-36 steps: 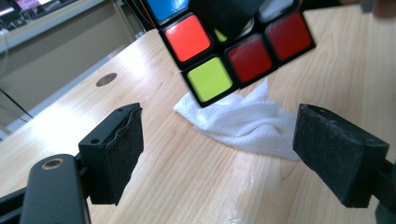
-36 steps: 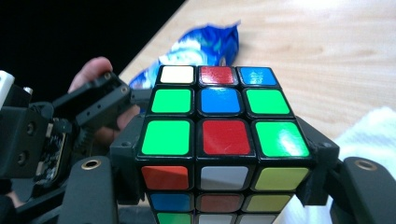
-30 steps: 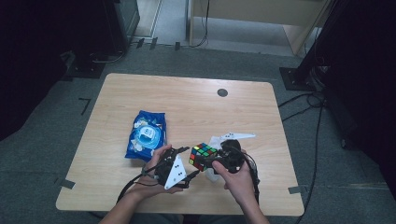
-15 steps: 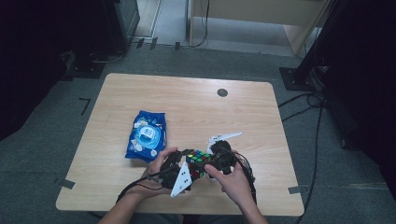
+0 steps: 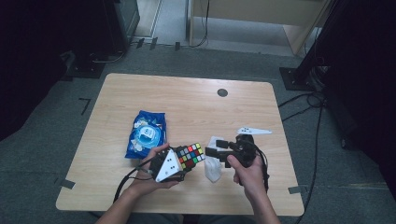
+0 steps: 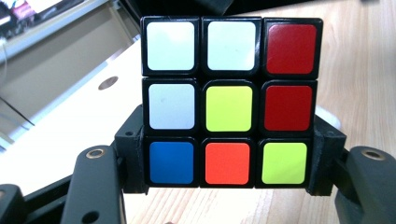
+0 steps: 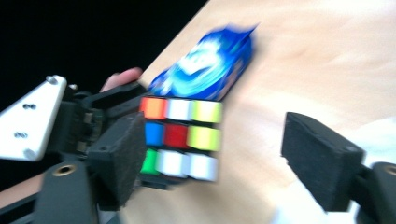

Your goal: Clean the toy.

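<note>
Multicoloured plastic puzzle cube (image 5: 189,157), near the wooden table's (image 5: 187,102) front edge, clamped in the just-closing left gripper (image 5: 180,163); right gripper (image 5: 215,148), just beside it, jaws released, opening, empty.

So the high view sits above the person's edge of the table (image 5: 140,88), looking forward and down, far enough back to catch the whole tabletop plus floor around it. The left gripper view rides super close, looking along its own jaws straight at one face of the Rubik's cube (image 6: 231,102), with tabletop behind. The right gripper view looks sideways across the table toward the left gripper (image 7: 100,135), a bit further off and blurry. All three share the cube; the high and right gripper views also share the blue packet (image 7: 205,65).
</note>
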`<move>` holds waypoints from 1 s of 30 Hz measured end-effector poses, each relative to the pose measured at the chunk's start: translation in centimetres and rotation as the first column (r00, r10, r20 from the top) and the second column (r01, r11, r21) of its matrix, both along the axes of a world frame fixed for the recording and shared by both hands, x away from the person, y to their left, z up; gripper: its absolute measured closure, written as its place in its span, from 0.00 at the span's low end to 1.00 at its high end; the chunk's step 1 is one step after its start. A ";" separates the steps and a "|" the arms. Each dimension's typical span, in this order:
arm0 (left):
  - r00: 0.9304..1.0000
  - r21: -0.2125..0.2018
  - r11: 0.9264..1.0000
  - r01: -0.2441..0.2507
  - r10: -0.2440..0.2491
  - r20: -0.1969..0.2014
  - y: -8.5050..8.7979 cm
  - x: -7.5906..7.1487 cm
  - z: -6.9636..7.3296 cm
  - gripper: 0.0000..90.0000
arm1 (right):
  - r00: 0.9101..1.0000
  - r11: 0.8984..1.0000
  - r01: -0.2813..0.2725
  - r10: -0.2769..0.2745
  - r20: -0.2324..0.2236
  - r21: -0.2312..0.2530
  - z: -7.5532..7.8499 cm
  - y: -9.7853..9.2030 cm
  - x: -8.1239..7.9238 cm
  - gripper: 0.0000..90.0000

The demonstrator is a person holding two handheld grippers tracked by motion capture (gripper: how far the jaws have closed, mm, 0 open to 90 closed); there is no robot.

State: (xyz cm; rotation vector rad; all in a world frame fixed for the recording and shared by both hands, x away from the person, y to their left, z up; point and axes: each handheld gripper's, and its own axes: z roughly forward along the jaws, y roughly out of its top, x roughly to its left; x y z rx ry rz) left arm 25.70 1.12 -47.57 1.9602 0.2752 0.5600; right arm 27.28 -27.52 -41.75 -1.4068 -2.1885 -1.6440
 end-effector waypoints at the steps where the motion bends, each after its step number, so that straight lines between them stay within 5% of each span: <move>1: 1.000 -0.013 1.000 -0.007 0.007 -0.012 0.2 0.1 0.0 0.38 | 0.999 1.000 0.014 -0.013 0.033 -0.027 -0.3 -0.4 0.1 0.33; 7: 0.999 -0.042 0.999 -0.022 0.020 -0.040 0.7 0.4 0.2 0.38 | 0.984 0.983 0.068 -0.037 0.177 -0.169 -3.3 -0.5 0.5 0.37; 12: 0.996 -0.058 0.998 -0.013 0.007 -0.089 0.9 0.6 0.3 0.38 | 0.969 0.950 0.075 0.002 0.247 -0.304 -5.5 0.1 0.7 0.35; 15: 0.993 -0.086 0.996 -0.012 0.002 -0.115 1.1 0.8 0.4 0.38 | 0.970 0.943 0.033 0.050 0.238 -0.332 -6.4 0.4 0.7 0.34; 25: 0.986 -0.128 0.992 -0.013 -0.009 -0.168 1.8 1.4 0.7 0.38 | 0.970 0.863 -0.035 0.151 0.191 -0.504 -8.9 1.5 0.8 0.29; 30: 0.985 -0.132 0.991 -0.017 -0.006 -0.174 1.9 1.4 0.8 0.38 | 0.974 0.849 -0.046 0.155 0.166 -0.527 -9.3 1.4 0.9 0.39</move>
